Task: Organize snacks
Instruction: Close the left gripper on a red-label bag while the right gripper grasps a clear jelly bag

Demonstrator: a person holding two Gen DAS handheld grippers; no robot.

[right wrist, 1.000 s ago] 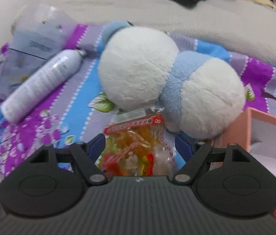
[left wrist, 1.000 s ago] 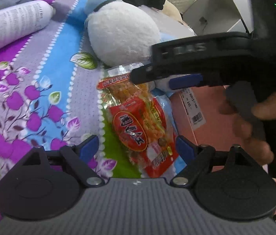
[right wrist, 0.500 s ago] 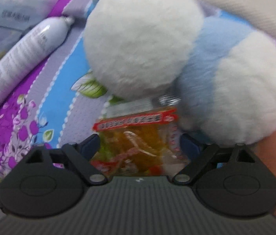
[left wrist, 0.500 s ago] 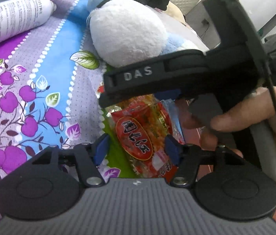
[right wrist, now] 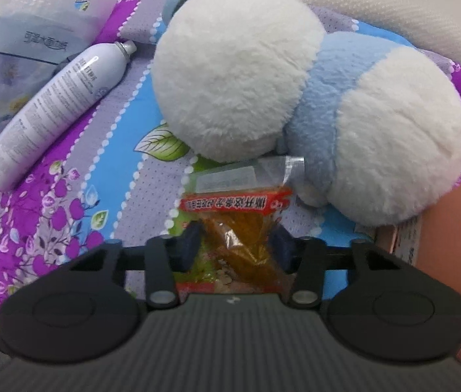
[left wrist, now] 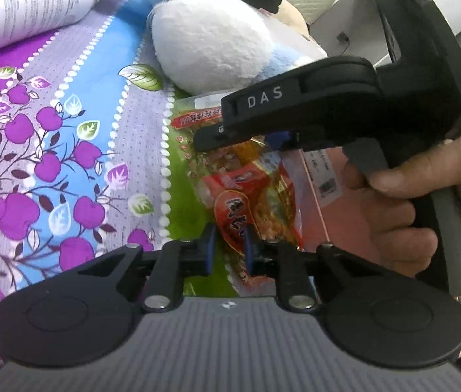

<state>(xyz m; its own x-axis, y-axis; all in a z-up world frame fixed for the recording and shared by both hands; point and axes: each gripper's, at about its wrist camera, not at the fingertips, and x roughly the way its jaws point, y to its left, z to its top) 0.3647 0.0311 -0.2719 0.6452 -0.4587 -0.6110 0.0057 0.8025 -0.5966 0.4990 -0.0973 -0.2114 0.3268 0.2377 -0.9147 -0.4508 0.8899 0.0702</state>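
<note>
A red and clear snack packet [left wrist: 247,192] lies on the flowered bedsheet, its top seal against a plush toy. My left gripper [left wrist: 228,252] is shut on the packet's near end, which bunches between the blue pads. My right gripper [right wrist: 235,245] sits over the packet's [right wrist: 240,225] upper part, its blue pads close on both sides and pressing the wrapper in. In the left wrist view the right gripper [left wrist: 230,137] comes in from the right above the packet.
A white and blue plush toy [right wrist: 296,104] lies behind the packet. A white spray can [right wrist: 54,111] and a clear pouch [right wrist: 37,36] lie at the left. A pink box [right wrist: 452,248] stands at the right.
My left gripper has closed from wide open onto the packet's near end. My right gripper has moved down over the packet's upper part and its pads have narrowed onto it.
</note>
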